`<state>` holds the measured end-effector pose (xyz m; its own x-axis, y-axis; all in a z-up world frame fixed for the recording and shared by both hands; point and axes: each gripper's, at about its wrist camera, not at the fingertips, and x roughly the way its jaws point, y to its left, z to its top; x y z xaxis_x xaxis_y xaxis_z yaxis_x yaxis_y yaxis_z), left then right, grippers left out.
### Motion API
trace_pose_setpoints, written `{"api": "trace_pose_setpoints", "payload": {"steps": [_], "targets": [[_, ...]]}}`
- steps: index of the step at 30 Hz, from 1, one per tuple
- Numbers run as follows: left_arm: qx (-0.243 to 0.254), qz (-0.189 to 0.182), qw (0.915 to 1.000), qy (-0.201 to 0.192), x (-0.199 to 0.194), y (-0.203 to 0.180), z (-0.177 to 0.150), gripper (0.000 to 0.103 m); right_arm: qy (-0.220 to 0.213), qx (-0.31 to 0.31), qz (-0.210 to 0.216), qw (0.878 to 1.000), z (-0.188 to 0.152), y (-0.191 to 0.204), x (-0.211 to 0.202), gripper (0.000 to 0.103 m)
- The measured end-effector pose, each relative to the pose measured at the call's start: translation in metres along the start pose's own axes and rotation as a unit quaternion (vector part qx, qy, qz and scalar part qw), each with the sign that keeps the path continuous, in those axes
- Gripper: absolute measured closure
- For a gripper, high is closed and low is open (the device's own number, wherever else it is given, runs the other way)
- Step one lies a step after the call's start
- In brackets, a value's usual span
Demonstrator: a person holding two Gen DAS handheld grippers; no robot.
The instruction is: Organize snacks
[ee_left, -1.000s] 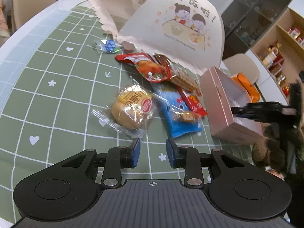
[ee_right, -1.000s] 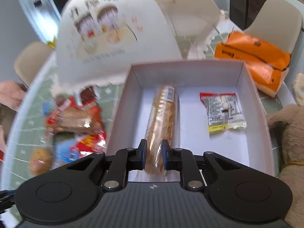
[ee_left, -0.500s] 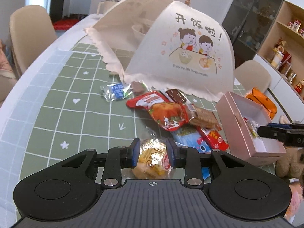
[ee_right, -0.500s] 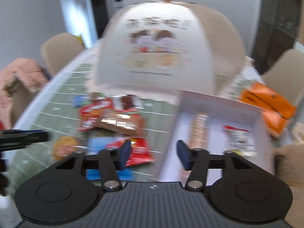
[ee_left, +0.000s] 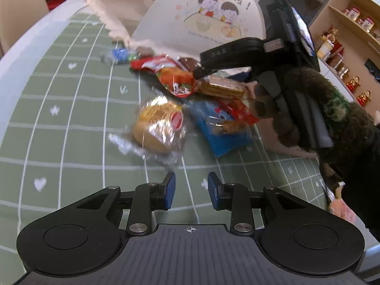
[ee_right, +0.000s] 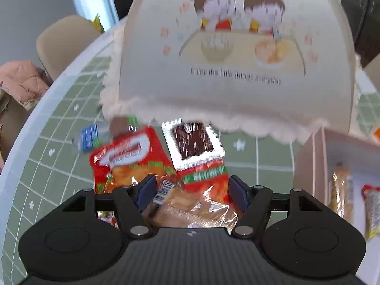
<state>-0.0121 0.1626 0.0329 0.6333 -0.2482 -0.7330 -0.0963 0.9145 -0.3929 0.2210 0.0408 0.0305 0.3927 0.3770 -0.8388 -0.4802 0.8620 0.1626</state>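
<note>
On the green table (ee_left: 59, 123), the left view shows the left gripper (ee_left: 191, 191) with fingers slightly apart and empty, near the bun packet (ee_left: 159, 125). From the right view, the right gripper (ee_right: 190, 191), fingers spread after releasing the long biscuit (ee_right: 340, 190) in the pink box (ee_right: 308, 161), has crossed to the cracker packet (ee_right: 190, 209), probably next.

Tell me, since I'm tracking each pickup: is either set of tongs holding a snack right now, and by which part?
Neither. The left tongs are empty above the tablecloth. The right tongs stand open around the clear-wrapped biscuit pack; their pads are not pressing on it.
</note>
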Motion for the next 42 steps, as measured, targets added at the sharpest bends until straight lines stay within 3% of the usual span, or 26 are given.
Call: {"api": "trace_pose_setpoints", "payload": {"steps": [2, 3, 7, 11, 16, 17, 19, 24, 25, 27, 30, 31, 33, 35, 38, 40, 42], "targets": [[-0.015, 0.006, 0.9999, -0.002, 0.0, 0.003, -0.003, 0.07, 0.002, 0.001, 0.014, 1.0, -0.019, -0.001, -0.014, 0.046], [-0.022, 0.008, 0.9997, -0.006, -0.001, 0.005, -0.004, 0.07, 0.002, -0.002, 0.017, 1.0, -0.03, -0.001, -0.023, 0.057], [-0.032, 0.013, 0.9993, -0.012, -0.003, 0.003, -0.007, 0.07, 0.032, 0.01, 0.086, 0.996, -0.08, -0.011, -0.052, 0.081], [-0.024, 0.012, 0.9996, -0.004, 0.003, -0.006, -0.008, 0.07, 0.053, 0.009, 0.096, 0.994, -0.135, -0.022, -0.073, 0.081], [0.003, -0.001, 1.0, -0.005, 0.01, -0.031, 0.002, 0.07, 0.003, -0.033, 0.035, 0.999, -0.176, -0.033, -0.112, 0.077], [0.008, -0.005, 0.9999, -0.007, 0.013, -0.038, 0.008, 0.07, -0.004, -0.033, 0.025, 0.999, -0.179, -0.037, -0.118, 0.073], [0.018, -0.019, 0.9995, -0.016, 0.023, -0.055, 0.026, 0.07, -0.015, -0.017, 0.014, 1.0, -0.188, -0.047, -0.129, 0.056], [0.068, -0.02, 0.9962, -0.051, 0.065, -0.101, 0.089, 0.069, -0.023, 0.02, 0.008, 1.0, -0.201, -0.054, -0.141, 0.053], [0.08, -0.01, 0.9953, -0.053, 0.08, -0.108, 0.105, 0.069, -0.021, 0.027, 0.01, 0.999, -0.205, -0.054, -0.144, 0.053], [0.125, 0.044, 0.9898, -0.054, 0.117, -0.12, 0.131, 0.068, -0.017, 0.035, 0.008, 0.999, -0.212, -0.05, -0.149, 0.053], [0.19, 0.139, 0.9717, -0.025, 0.165, -0.122, 0.149, 0.069, -0.022, 0.022, -0.012, 0.999, -0.228, -0.043, -0.163, 0.047], [0.192, 0.15, 0.9696, -0.012, 0.175, -0.116, 0.15, 0.07, -0.026, 0.016, -0.022, 0.999, -0.233, -0.042, -0.168, 0.043], [0.184, 0.134, 0.9737, 0.013, 0.187, -0.104, 0.148, 0.07, -0.031, 0.009, -0.037, 0.999, -0.243, -0.045, -0.175, 0.042], [0.202, 0.098, 0.9744, 0.015, 0.183, -0.101, 0.138, 0.07, -0.036, 0.017, -0.033, 0.999, -0.25, -0.054, -0.181, 0.042], [0.259, 0.03, 0.9646, 0.04, 0.167, -0.106, 0.111, 0.069, -0.039, 0.036, -0.017, 0.998, -0.252, -0.067, -0.179, 0.042], [0.297, 0.008, 0.9536, 0.051, 0.153, -0.111, 0.09, 0.069, -0.033, 0.034, -0.008, 0.999, -0.253, -0.07, -0.174, 0.042], [0.308, -0.016, 0.9491, 0.063, 0.14, -0.112, 0.072, 0.069, -0.025, 0.021, -0.01, 0.999, -0.254, -0.066, -0.168, 0.041]]}}
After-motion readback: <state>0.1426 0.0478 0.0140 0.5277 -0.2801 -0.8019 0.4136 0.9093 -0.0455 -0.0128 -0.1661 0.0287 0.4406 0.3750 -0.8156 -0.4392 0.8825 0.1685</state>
